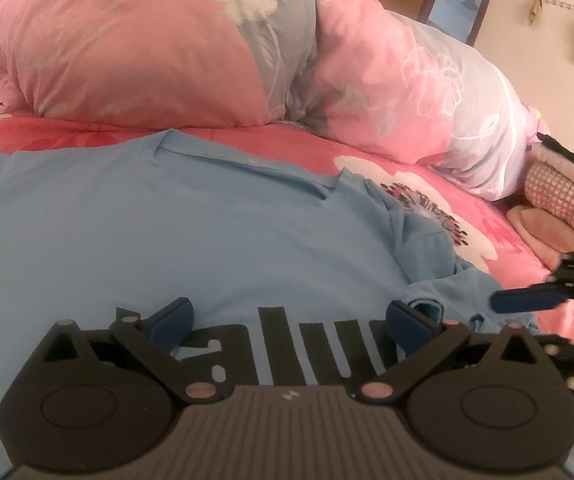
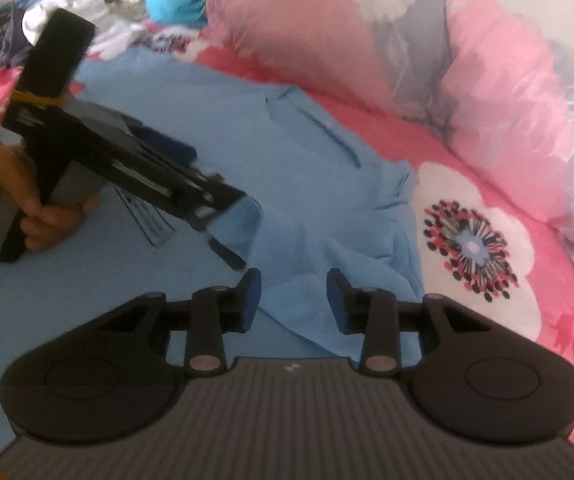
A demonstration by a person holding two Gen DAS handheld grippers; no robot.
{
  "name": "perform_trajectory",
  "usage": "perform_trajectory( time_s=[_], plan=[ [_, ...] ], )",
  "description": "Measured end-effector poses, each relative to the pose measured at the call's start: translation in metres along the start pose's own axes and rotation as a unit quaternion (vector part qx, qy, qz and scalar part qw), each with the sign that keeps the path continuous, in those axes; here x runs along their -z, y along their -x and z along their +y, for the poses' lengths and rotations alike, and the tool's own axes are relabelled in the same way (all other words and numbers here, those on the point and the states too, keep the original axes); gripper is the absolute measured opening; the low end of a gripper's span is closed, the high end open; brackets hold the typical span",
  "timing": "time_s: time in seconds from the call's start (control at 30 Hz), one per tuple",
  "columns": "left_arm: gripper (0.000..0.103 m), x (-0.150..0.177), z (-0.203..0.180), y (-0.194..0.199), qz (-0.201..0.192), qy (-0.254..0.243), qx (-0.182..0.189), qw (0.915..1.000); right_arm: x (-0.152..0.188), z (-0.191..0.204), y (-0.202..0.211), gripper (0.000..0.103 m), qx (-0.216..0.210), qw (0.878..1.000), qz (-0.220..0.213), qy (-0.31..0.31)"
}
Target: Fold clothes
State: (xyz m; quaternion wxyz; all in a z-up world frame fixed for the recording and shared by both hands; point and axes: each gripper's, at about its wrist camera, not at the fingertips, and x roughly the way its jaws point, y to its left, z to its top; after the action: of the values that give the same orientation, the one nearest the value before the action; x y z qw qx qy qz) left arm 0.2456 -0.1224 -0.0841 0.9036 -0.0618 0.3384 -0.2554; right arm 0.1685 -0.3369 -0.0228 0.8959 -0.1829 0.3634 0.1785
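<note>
While the shirt [image 1: 135, 216] is lying flat on the bed [image 1: 499, 224], collar away, its bunched sleeve [image 2: 367, 240] is sitting just ahead of the right gripper [image 2: 294, 300], jaws standing open and empty. The left gripper [image 1: 289, 320] is hovering over the chest print, spread wide and gripping nothing; right is nearer.

My black tongs [image 2: 293, 300] with blue pads [image 2: 251, 300] are hovering over a light-blue shirt [image 2: 207, 120]; pink floral sheet [image 2: 559, 304] is showing.

The T-shirt's [image 1: 127, 232] black print [image 1: 279, 352] is half hidden behind the left claw [image 1: 289, 320]; at 9 o'clock in the right wrist view that claw [image 2: 223, 232] is motion-blurred, its jaws unreadable
</note>
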Motion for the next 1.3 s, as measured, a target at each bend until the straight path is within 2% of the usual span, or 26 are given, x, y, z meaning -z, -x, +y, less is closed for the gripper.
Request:
perform_trajectory(
  time_s=[0.17, 0.2, 0.27, 0.33, 0.37, 0.47, 0.6, 0.73, 0.9, 1.07, 1.2, 1.3],
  plan=[
    [0.103, 0.000, 0.001, 0.000, -0.002, 0.001, 0.002, 1.0000, 0.007, -0.002, 0.005, 0.032, -0.019, 1.000, 0.000, -0.009],
    [0.103, 0.000, 0.001, 0.000, -0.002, 0.001, 0.002, 1.0000, 0.009, -0.003, 0.006, 0.029, -0.023, 1.000, 0.000, -0.011],
    [0.103, 0.000, 0.001, 0.000, -0.002, 0.001, 0.002, 1.0000, 0.011, -0.004, 0.007, 0.014, -0.031, 0.999, 0.000, -0.015],
    [0.103, 0.000, 0.001, 0.000, -0.002, 0.001, 0.002, 1.0000, 0.014, -0.004, 0.009, 0.006, -0.039, 0.999, 0.001, -0.018],
    [0.103, 0.000, 0.001, 0.000, -0.002, 0.001, 0.002, 1.0000, 0.016, -0.005, 0.010, 0.006, -0.042, 0.999, 0.001, -0.020],
    [0.103, 0.000, 0.001, 0.000, -0.002, 0.000, 0.002, 1.0000, 0.020, -0.006, 0.014, 0.006, -0.053, 0.998, 0.000, -0.026],
    [0.103, 0.000, 0.000, 0.000, -0.002, -0.002, 0.000, 1.0000, 0.046, 0.010, 0.045, 0.006, -0.023, 0.998, -0.017, -0.059],
    [0.103, -0.001, 0.002, 0.000, -0.003, 0.000, 0.003, 1.0000, 0.072, 0.015, 0.055, 0.007, -0.007, 0.994, -0.016, -0.109],
    [0.103, 0.000, 0.004, 0.001, -0.005, 0.006, 0.009, 0.9999, 0.082, 0.023, 0.068, 0.009, 0.007, 0.994, -0.005, -0.113],
    [0.103, 0.000, 0.012, 0.003, -0.013, 0.028, 0.027, 0.9992, 0.077, 0.029, 0.079, 0.009, 0.024, 0.992, -0.023, -0.120],
    [0.103, 0.001, 0.018, 0.004, -0.020, 0.047, 0.040, 0.9979, 0.053, 0.046, 0.077, 0.011, 0.020, 0.996, -0.053, -0.072],
    [0.103, 0.001, 0.021, 0.005, -0.023, 0.054, 0.045, 0.9972, 0.031, 0.059, 0.059, 0.019, 0.007, 0.998, -0.063, -0.031]
  ],
)
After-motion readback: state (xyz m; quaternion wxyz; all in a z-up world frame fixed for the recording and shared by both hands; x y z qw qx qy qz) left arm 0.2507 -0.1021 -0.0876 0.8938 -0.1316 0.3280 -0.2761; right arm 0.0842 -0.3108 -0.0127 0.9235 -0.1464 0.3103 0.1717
